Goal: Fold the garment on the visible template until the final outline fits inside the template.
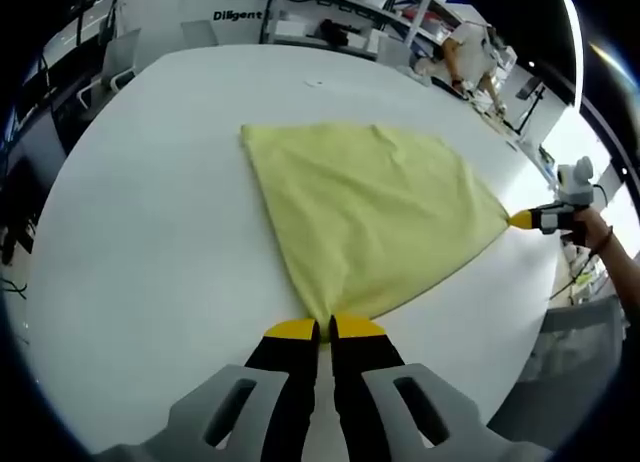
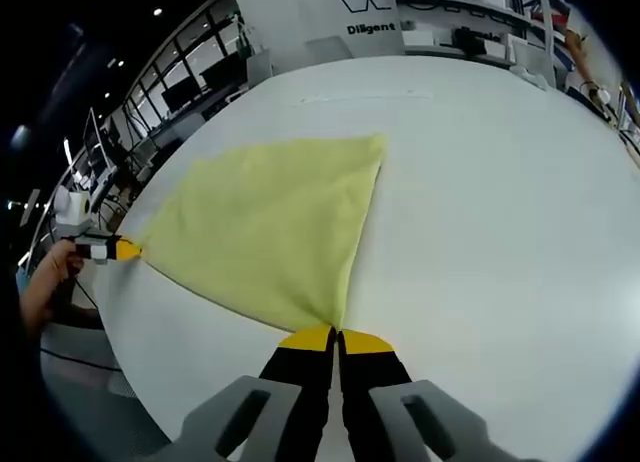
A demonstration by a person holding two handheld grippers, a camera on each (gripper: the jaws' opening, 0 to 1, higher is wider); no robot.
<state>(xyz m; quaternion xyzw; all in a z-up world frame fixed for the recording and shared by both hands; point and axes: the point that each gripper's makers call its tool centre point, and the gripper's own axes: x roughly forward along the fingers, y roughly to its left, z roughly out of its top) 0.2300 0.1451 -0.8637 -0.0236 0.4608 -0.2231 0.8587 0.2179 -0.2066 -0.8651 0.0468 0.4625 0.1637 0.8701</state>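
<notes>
Holding the yellow garment (image 1: 365,207) spread flat on the white tabletop (image 1: 150,242): left gripper (image 1: 322,330) and right gripper (image 2: 333,339) each have jaws pinched on a near corner. No template outline discernible. Advice: lift both corners evenly, keep tension, fold toward the far edge.

Both fingers (image 1: 323,328) (image 2: 334,339) pinched closed.

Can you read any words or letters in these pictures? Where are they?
"Diligent" in dark letters on the white back wall, in both views; in the left gripper view its end is cut off by a shelf.
A big logo above it looks like a "W", cut off at the top edge, so I cannot be sure.
The yellow garment, the white table and both grippers carry no words I can see.
Shelf boxes: too small to read.
</notes>
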